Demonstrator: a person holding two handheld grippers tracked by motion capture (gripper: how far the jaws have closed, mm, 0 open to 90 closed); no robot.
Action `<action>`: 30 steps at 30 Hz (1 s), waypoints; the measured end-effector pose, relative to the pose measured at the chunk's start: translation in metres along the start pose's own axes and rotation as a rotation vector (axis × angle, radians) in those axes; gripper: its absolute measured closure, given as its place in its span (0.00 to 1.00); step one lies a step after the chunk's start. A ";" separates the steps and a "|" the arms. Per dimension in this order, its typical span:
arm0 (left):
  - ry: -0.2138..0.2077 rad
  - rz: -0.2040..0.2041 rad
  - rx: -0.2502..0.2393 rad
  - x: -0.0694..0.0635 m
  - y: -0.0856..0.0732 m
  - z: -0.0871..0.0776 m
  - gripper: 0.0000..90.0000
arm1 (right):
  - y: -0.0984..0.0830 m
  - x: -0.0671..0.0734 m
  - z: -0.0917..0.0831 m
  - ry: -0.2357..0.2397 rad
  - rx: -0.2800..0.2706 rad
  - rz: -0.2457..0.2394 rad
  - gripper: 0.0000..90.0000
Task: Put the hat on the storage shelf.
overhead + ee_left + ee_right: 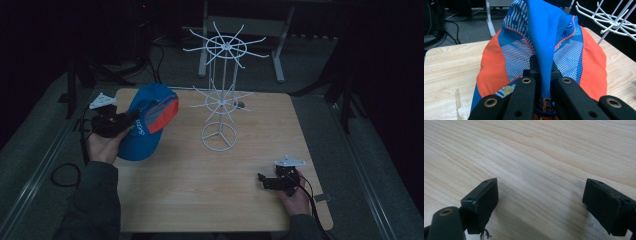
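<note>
Left gripper view: soft, light cap (541,50) is pinched by a crown fold in left gripper (543,75), likely floppy; right gripper (541,202) is held agape, empty.

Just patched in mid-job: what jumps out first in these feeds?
The bright blue and orange cap at the table's left stands out most, with a fold of its blue cloth pinched in the left hand-held gripper. Next is the white wire rack standing at the middle of the far side of the wooden table. The right hand-held gripper rests open at the near right, holding nothing.
</note>
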State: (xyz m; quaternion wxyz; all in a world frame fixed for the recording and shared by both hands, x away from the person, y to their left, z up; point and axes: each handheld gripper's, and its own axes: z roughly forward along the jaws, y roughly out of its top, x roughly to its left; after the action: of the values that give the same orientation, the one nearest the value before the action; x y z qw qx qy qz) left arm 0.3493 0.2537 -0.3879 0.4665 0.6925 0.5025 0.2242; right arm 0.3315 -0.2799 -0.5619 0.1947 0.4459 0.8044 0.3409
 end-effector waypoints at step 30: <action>-0.021 -0.008 -0.059 -0.001 0.021 -0.011 0.99 | 0.000 0.000 0.000 0.000 0.000 -0.001 0.15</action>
State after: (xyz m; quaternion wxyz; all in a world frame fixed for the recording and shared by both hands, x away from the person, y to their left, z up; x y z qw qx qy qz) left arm 0.3504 0.2560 -0.3647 0.4929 0.6786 0.4936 0.2300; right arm 0.3315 -0.2799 -0.5619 0.1951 0.4454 0.8047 0.3407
